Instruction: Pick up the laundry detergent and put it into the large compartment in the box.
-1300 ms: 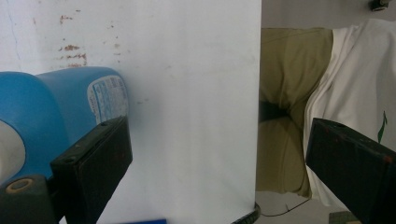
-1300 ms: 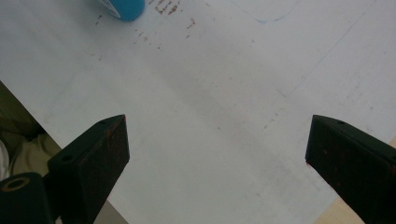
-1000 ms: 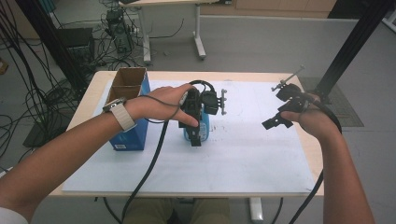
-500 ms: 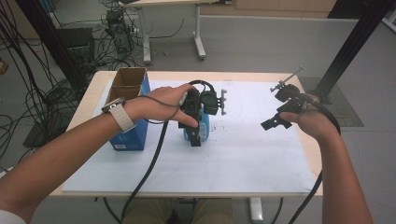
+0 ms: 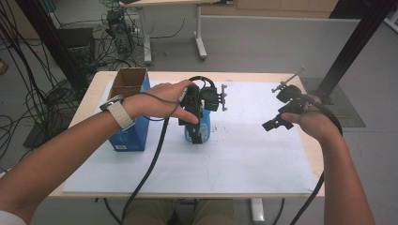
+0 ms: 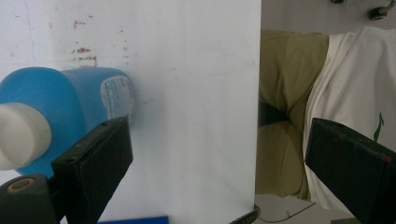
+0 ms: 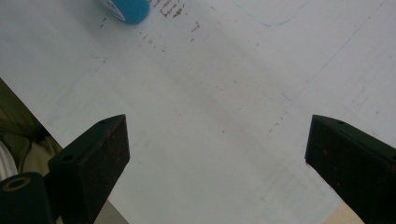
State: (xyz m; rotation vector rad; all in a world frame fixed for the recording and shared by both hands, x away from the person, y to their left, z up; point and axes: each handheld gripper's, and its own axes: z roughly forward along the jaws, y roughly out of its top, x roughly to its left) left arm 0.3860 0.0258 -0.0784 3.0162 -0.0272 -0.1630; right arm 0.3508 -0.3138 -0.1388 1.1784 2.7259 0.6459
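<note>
My left gripper [image 5: 199, 123] sits over the blue bottle [image 6: 70, 107] at counter centre, fingers spread wide with the bottle at about 9 o'clock outside them, so closing risks tipping it; right gripper [image 5: 280, 115] idles at 3 o'clock, fingers apart, empty.

High view: looked from above the person's side, forward and down, taking in the whole table [image 5: 84, 121], both forearms and the floor beyond.
Left gripper view: rode on the left gripper [image 5: 201, 123], looked steeply down between its jaws, very close to the blue bottle [image 6: 70, 100], with the white sheet [image 6: 196, 93] and the person's lap past the table edge.
Right gripper view: rode on the right gripper [image 5: 281, 112], faced down at the sheet from somewhat farther off.
Shared: the sheet lay in all three views; the bottle too, its base at the top edge of the right gripper view.
</note>
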